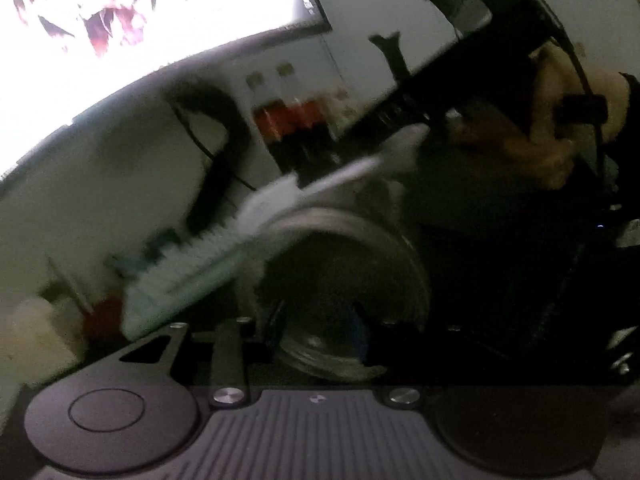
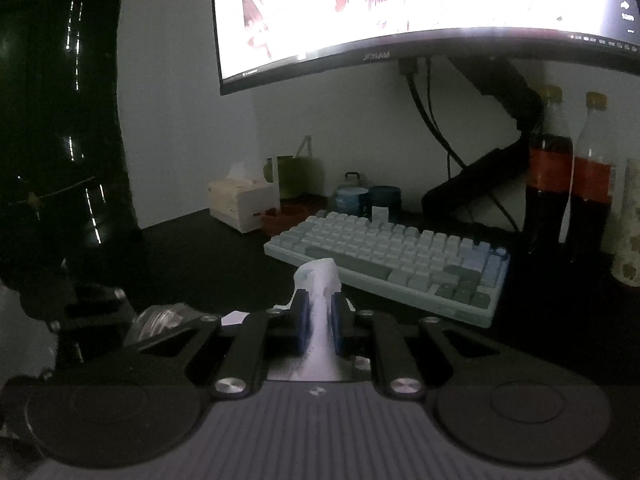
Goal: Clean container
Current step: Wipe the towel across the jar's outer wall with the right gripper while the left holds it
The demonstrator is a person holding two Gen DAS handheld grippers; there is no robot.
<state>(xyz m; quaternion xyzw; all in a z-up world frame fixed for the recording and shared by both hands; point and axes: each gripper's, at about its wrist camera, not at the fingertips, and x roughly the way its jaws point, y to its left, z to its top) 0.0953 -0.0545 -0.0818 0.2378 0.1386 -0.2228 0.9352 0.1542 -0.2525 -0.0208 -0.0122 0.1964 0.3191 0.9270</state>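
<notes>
A clear glass container lies tilted between the fingers of my left gripper, which is shut on its lower part, with the mouth facing away from the camera. My right gripper reaches in from the upper right, just above the container's rim. It is shut on a white tissue that hangs down onto the rim. In the right wrist view the tissue is pinched between the blue pads of my right gripper. The container shows low to the left of it, partly hidden.
A pale keyboard lies on the dark desk under a bright monitor. Two cola bottles stand at the right, a tissue box and cups at the back. A person's hand holds the right gripper.
</notes>
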